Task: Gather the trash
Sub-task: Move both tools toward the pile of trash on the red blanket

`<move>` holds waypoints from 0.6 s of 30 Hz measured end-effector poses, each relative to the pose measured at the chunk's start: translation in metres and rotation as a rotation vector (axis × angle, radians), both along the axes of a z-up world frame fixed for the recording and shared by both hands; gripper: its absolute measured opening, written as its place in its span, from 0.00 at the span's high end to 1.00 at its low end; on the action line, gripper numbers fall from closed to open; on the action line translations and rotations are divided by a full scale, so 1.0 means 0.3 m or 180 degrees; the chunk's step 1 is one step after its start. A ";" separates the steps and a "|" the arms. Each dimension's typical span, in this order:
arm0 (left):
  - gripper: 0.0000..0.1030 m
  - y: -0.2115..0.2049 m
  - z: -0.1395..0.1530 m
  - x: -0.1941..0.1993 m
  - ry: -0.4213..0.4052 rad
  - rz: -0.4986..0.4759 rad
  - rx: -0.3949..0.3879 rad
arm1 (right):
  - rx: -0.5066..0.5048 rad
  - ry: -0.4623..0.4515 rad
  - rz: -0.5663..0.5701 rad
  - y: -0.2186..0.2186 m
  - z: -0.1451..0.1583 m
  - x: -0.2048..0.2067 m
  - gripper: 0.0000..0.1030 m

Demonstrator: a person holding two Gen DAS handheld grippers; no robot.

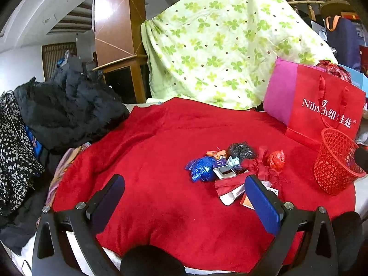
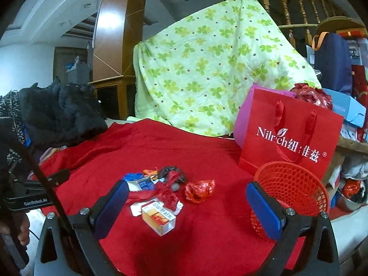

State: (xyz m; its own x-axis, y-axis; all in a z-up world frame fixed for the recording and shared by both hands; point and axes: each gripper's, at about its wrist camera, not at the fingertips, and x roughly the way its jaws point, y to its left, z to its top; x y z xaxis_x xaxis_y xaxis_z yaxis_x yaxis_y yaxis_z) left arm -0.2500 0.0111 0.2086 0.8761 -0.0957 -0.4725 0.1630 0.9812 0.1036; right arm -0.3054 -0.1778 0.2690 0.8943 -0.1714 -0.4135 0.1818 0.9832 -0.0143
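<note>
A pile of trash lies on the red blanket (image 1: 149, 151): a crumpled blue wrapper (image 1: 201, 169), a black plastic wad (image 1: 240, 150), a red foil wrapper (image 1: 276, 159) (image 2: 199, 191), a small open box (image 1: 224, 170) and an orange-white carton (image 2: 158, 218). A red mesh basket (image 1: 337, 161) (image 2: 292, 191) stands to the right of the pile. My left gripper (image 1: 184, 184) is open, near and left of the pile. My right gripper (image 2: 187, 197) is open, hovering in front of the pile with its right finger before the basket. Nothing is held.
A red paper gift bag (image 1: 322, 108) (image 2: 289, 138) stands behind the basket. A green clover-print quilt (image 1: 218, 39) hangs at the back. Dark clothing (image 1: 69, 108) is heaped at the left. A person's hand (image 2: 23, 230) holds the left gripper's handle.
</note>
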 end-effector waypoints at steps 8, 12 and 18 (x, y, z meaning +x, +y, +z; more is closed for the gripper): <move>0.00 -0.019 -0.019 0.005 0.0066 -0.0013 0.0170 | 0.0046 0.0020 0.0013 0.013 -0.026 0.006 0.00; 0.00 -0.031 -0.037 0.005 0.0103 -0.0037 0.0218 | 0.0090 0.0014 0.0029 0.012 -0.037 0.010 0.00; 0.00 -0.038 -0.040 0.010 0.0141 -0.0063 0.0240 | 0.0119 0.0027 0.0008 0.004 -0.052 0.013 0.00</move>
